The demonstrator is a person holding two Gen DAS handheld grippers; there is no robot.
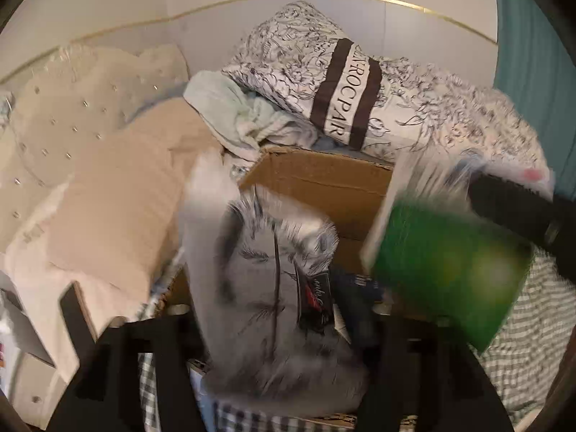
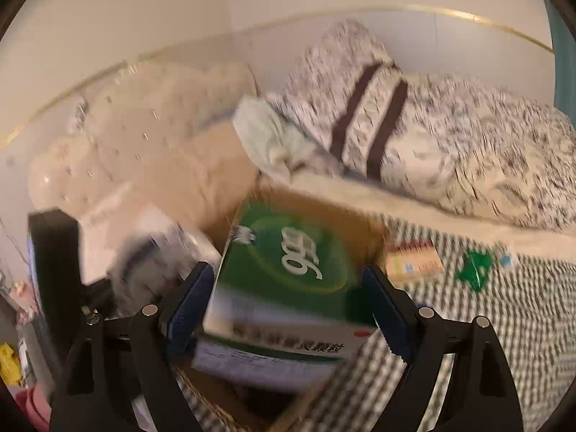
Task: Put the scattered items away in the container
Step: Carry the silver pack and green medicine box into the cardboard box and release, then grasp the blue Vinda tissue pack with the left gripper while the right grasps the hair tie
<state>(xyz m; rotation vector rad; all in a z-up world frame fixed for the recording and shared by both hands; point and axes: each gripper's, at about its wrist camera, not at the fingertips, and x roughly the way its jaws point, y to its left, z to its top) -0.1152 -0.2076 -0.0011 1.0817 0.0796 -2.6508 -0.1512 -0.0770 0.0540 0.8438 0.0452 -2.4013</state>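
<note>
An open cardboard box [image 1: 324, 180] stands on the bed among the bedding. A grey pouch with a feather print [image 1: 273, 270] hangs blurred over the box's mouth, between the wide-apart fingers of my left gripper [image 1: 280, 318]; the pads do not press on it. My right gripper [image 2: 288, 306] is shut on a green-and-white carton [image 2: 288, 280], blue pads against its two sides, above the cardboard box [image 2: 360, 216]. The left wrist view shows that green carton [image 1: 450, 270] at the box's right rim. Dark items lie inside the box, partly hidden.
Patterned pillows [image 1: 324, 72] and beige cushions [image 1: 108, 180] crowd the box's far and left sides, with a pale blue towel [image 1: 234, 108] between. On the checked sheet [image 2: 504, 324] to the right lie a small orange packet [image 2: 414, 261] and a green wrapper [image 2: 473, 264].
</note>
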